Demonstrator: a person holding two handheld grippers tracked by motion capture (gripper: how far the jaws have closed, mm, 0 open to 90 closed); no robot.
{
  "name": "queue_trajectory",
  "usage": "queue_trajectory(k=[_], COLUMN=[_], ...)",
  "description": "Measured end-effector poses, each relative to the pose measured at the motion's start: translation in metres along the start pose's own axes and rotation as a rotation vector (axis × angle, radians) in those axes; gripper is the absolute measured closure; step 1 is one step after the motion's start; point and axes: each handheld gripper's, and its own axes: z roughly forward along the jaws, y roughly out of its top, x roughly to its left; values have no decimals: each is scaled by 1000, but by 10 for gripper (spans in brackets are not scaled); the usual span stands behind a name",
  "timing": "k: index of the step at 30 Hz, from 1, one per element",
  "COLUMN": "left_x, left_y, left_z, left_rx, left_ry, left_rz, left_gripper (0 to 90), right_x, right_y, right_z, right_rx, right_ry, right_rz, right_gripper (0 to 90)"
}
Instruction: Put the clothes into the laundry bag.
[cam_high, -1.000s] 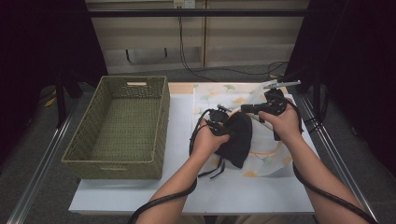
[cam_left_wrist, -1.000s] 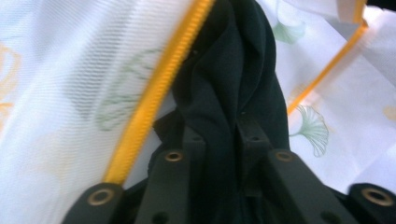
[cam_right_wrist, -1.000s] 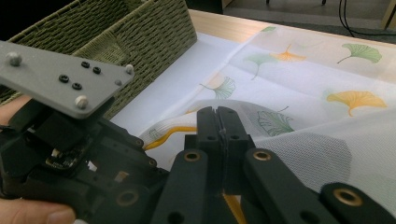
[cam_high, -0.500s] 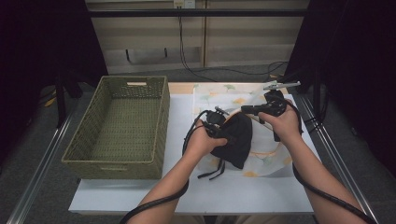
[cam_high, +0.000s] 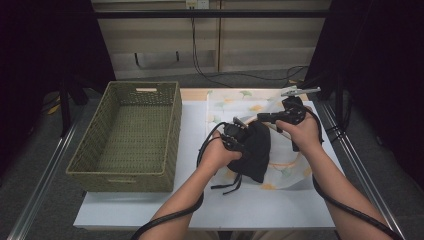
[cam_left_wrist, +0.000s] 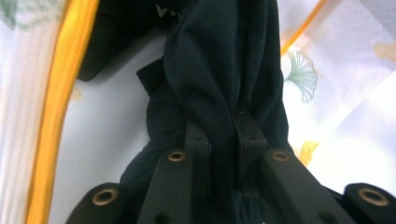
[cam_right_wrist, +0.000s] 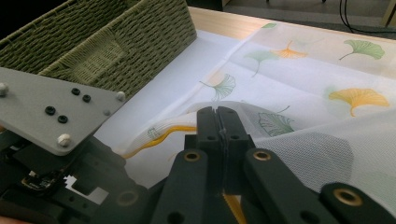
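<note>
A white mesh bag (cam_high: 235, 102) printed with ginkgo leaves and edged in yellow lies on the table's right half. A black garment (cam_high: 257, 155) lies bunched at its mouth, its cords trailing toward the front. My left gripper (cam_high: 239, 134) holds the garment: in the left gripper view the jaws (cam_left_wrist: 224, 135) pinch a fold of black cloth (cam_left_wrist: 224, 70), having just closed on it. My right gripper (cam_high: 260, 118) is shut on the bag's upper edge; in the right gripper view the jaws (cam_right_wrist: 218, 123) clamp the mesh (cam_right_wrist: 303, 70) above the yellow trim.
A green woven basket (cam_high: 127, 130) stands at the left of the white table, with nothing visible inside it. It also shows behind the left gripper's grey plate (cam_right_wrist: 51, 112) in the right gripper view. Black cables trail from both grippers across the table's front.
The left hand has shifted its hold slightly on the black garment. The right hand has kept still with the bag's edge.
</note>
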Motion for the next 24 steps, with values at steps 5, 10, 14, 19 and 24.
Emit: queue_trajectory(k=[5, 10, 14, 19, 24], left_x=[3, 3, 1, 0, -5], left_y=[4, 9, 12, 13, 11], left_z=[4, 7, 8, 9, 9], left_rx=[-67, -112, -184, -218, -201], left_ry=[-3, 18, 56, 80, 77], left_rz=[-44, -62, -67, -53, -27], left_gripper=[822, 828, 830, 825, 731], right_x=[1, 1, 1, 0, -1], right_y=[-1, -2, -3, -3, -4], right_z=[0, 2, 2, 2, 1], right_rx=[-2, -4, -3, -6, -5], right_ry=[4, 14, 15, 11, 12], right_rz=[0, 3, 6, 5, 8], right_gripper=[898, 898, 898, 898, 897])
